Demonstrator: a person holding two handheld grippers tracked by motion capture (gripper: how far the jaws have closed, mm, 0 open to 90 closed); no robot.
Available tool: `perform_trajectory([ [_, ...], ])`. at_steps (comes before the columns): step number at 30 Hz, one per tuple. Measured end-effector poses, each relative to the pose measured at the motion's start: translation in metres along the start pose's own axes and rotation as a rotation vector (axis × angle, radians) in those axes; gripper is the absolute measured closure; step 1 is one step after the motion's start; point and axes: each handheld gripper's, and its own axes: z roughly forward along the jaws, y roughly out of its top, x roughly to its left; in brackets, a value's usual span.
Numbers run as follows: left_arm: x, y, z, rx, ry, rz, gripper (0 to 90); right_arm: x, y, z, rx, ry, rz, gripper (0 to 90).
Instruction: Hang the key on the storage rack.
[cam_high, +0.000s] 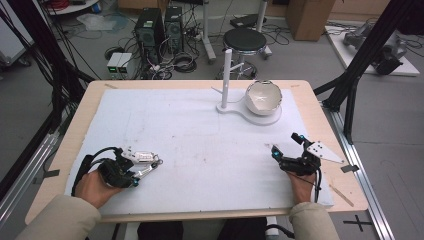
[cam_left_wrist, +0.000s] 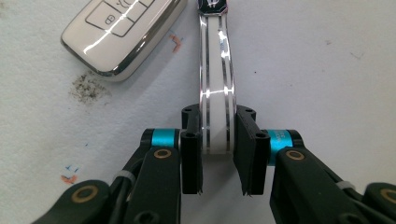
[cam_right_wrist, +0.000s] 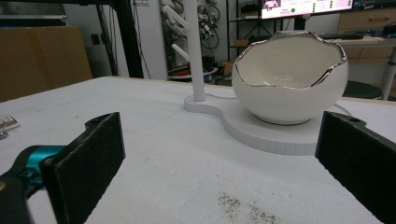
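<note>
A white car key fob (cam_left_wrist: 119, 30) with chrome trim lies on the white mat, and a white chrome-edged strap (cam_left_wrist: 215, 70) runs from it toward me. My left gripper (cam_left_wrist: 218, 128) is shut on the near end of that strap, one pad on each side. In the high view the left gripper (cam_high: 135, 172) sits at the front left with the fob (cam_high: 142, 157) just beyond it. My right gripper (cam_high: 286, 145) rests at the front right, jaws wide apart and empty. The right gripper (cam_right_wrist: 223, 154) faces a white eggshell-shaped bowl (cam_right_wrist: 289, 79) with a silver rim.
The bowl (cam_high: 263, 97) stands on a white base (cam_high: 260, 119) with an upright white post (cam_high: 226, 75) at the back of the mat. A dirt smudge (cam_left_wrist: 86, 86) marks the mat near the fob. Beyond the table stand a stool (cam_high: 244, 40) and computer towers (cam_high: 150, 30).
</note>
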Motion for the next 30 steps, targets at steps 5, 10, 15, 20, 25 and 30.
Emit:
perform_trajectory([
  [5, 0.0, -0.001, -0.005, -0.056, 0.022, -0.001, 73.5, -0.001, 0.0, 0.0, 0.0, 0.002, 0.014, 0.5],
  [10, 0.004, -0.004, -0.014, -0.141, 0.026, -0.026, 73.6, 0.0, 0.0, 0.0, 0.001, 0.003, 0.013, 0.5],
  [15, 0.007, -0.006, -0.023, -0.215, 0.015, -0.043, 73.6, 0.001, 0.001, 0.002, 0.019, 0.014, -0.02, 0.5],
  [20, 0.007, 0.003, -0.041, -0.296, 0.025, -0.025, 73.6, 0.002, 0.007, 0.005, 0.035, 0.054, -0.01, 0.5],
  [25, 0.01, 0.017, -0.059, -0.376, 0.017, -0.018, 73.5, 0.003, 0.023, 0.008, 0.027, 0.093, -0.005, 0.5],
  [30, 0.012, 0.026, -0.068, -0.455, 0.019, -0.028, 73.5, 0.01, 0.057, 0.016, 0.007, 0.183, -0.003, 0.5],
])
